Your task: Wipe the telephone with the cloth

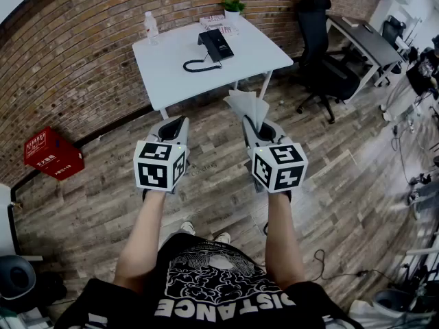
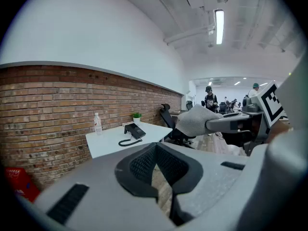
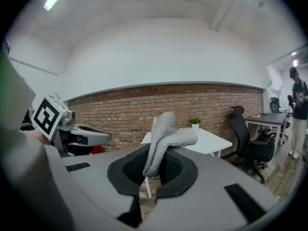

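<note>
A black telephone [image 1: 216, 45] with a coiled cord lies on the white table [image 1: 171, 67] against the brick wall, well ahead of both grippers. My right gripper [image 1: 257, 118] is shut on a grey cloth [image 1: 248, 107], which sticks up from between its jaws over the wooden floor. In the right gripper view the cloth [image 3: 166, 141] folds over above that gripper [image 3: 153, 165]. My left gripper [image 1: 173, 125] is held level beside it, shut with nothing in it. The left gripper view shows the telephone [image 2: 134, 130] far off and the cloth [image 2: 195, 121] to the right.
A water bottle [image 1: 151, 27], a small plant [image 1: 233, 7] and some papers share the table. A black office chair [image 1: 322, 46] and a second desk [image 1: 370, 43] stand to the right. A red crate [image 1: 51, 153] sits by the wall at left. People stand far off in the left gripper view.
</note>
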`<state>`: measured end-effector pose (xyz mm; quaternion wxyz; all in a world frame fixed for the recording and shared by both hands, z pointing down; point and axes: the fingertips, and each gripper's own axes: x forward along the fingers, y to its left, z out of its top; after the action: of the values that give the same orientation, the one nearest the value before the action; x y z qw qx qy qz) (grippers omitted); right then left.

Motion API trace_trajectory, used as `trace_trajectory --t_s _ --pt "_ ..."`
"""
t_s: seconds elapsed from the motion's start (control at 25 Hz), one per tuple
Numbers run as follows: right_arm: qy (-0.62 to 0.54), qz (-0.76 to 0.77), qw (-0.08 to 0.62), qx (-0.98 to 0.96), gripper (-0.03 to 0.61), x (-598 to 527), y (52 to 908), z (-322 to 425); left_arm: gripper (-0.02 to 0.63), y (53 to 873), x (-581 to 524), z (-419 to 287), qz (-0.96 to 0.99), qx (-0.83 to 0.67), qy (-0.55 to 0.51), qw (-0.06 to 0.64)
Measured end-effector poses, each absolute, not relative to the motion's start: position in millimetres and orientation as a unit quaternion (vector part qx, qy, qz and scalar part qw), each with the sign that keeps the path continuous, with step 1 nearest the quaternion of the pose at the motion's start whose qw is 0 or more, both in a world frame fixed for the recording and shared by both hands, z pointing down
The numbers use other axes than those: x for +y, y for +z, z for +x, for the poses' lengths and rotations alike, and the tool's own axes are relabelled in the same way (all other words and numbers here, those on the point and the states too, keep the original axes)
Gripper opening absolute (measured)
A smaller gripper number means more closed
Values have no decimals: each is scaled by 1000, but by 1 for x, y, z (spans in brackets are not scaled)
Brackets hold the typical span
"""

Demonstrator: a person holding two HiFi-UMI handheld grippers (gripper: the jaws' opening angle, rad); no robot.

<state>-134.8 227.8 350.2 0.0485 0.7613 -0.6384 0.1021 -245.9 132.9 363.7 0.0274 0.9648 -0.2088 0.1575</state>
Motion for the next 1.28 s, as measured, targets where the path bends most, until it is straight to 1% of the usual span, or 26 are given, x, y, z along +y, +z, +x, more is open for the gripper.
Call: trace_trajectory --t_s 0.36,0.68,1.28 --pt "107 753 44 -648 12 234 359 -125 5 373 139 -234 961 -214 174 19" --pt "115 753 47 -646 12 220 371 -96 5 385 121 -207 959 -215 181 24" --pt "137 769 77 -619 12 101 379 3 5 401 -11 -109 963 -188 189 46"
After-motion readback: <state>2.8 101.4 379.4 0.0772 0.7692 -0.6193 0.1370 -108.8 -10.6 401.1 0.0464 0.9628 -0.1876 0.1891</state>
